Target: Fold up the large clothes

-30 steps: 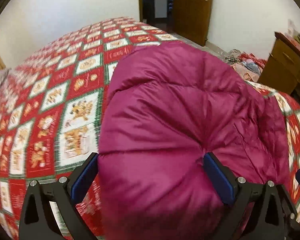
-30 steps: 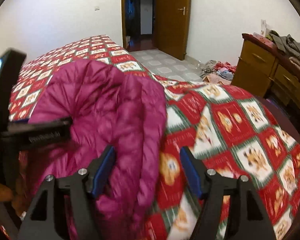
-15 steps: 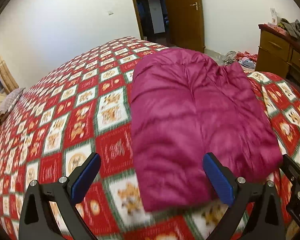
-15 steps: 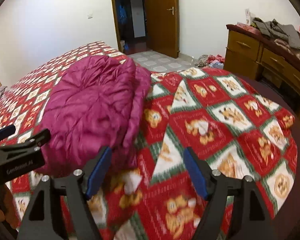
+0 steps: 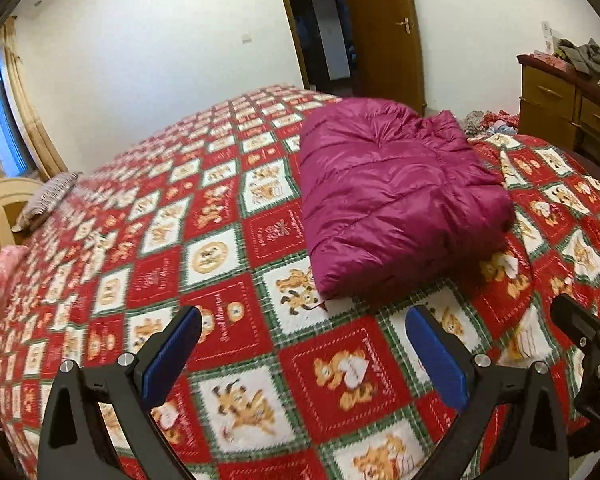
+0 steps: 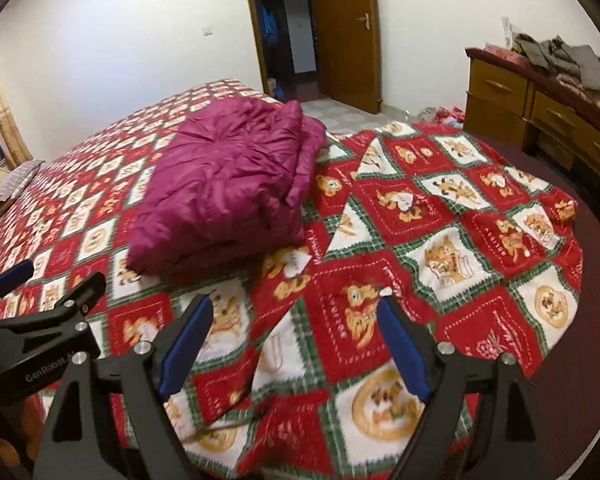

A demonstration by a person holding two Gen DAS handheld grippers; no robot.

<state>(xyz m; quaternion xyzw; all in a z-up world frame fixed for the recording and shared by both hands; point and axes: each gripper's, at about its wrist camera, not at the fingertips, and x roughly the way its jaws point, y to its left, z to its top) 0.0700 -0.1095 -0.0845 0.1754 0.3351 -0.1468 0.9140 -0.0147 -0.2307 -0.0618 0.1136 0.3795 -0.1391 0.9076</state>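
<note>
A magenta puffy jacket (image 5: pixel 392 196) lies folded into a thick rectangle on the bed's red patterned blanket (image 5: pixel 204 248); it also shows in the right wrist view (image 6: pixel 228 184). My left gripper (image 5: pixel 304 344) is open and empty, held back from the jacket's near edge. My right gripper (image 6: pixel 294 334) is open and empty, also short of the jacket and to its right. Part of the right gripper's body shows at the right edge of the left wrist view (image 5: pixel 592 344), and the left gripper's body shows at the left of the right wrist view (image 6: pixel 40 320).
A wooden dresser (image 6: pixel 540 108) with piled clothes stands at the right. An open door (image 6: pixel 344 36) and doorway are at the back. Clothes lie on the floor (image 5: pixel 488 120) by the bed. A pillow (image 5: pixel 48 200) lies at the far left. The blanket's corner (image 6: pixel 548 240) hangs at the bed's edge.
Both grippers have let go of the jacket and pulled back and up from it. The jacket has dropped flat into a folded bundle on the bed.
</note>
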